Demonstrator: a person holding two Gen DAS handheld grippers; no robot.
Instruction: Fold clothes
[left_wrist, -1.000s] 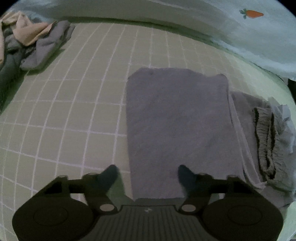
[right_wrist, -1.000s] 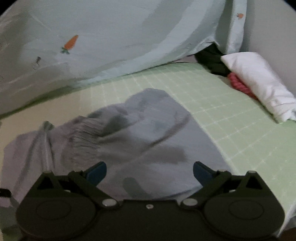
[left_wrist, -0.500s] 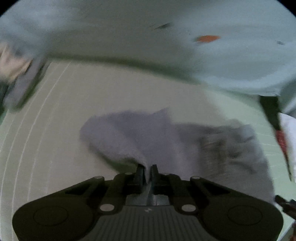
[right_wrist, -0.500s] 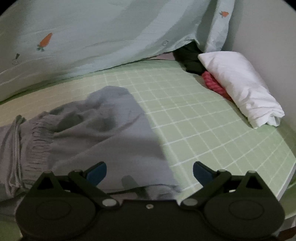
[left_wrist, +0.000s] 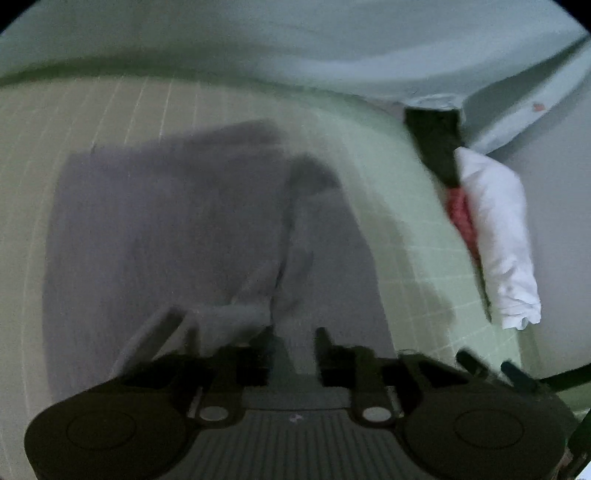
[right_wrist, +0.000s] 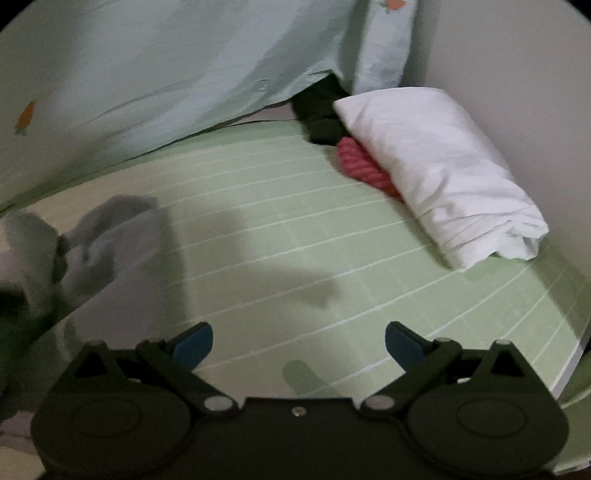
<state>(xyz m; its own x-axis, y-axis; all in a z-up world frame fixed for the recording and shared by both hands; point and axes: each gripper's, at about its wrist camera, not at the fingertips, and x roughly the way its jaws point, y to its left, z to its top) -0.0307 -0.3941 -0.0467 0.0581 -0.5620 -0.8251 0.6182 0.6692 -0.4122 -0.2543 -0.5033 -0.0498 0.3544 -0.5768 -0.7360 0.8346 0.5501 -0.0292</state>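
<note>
A grey garment (left_wrist: 155, 229) lies partly folded on the green checked bed sheet (left_wrist: 399, 229). In the blurred left wrist view my left gripper (left_wrist: 295, 343) sits low over its near edge, jaws a little apart, with a fold of grey cloth bunched by the left finger. I cannot tell whether it grips the cloth. In the right wrist view the garment (right_wrist: 92, 251) is at the far left. My right gripper (right_wrist: 299, 343) is wide open and empty over bare sheet (right_wrist: 314, 236).
A white folded cloth (right_wrist: 436, 170) lies at the right by the wall, with a pink-red item (right_wrist: 362, 166) and a dark item (right_wrist: 321, 114) beside it. A pale blue carrot-print quilt (right_wrist: 147, 74) rises at the back.
My left gripper shut on the garment's near edge, swung it right over the rest, and its jaws now stand slightly apart. My right gripper moved right, off the garment, staying open.
</note>
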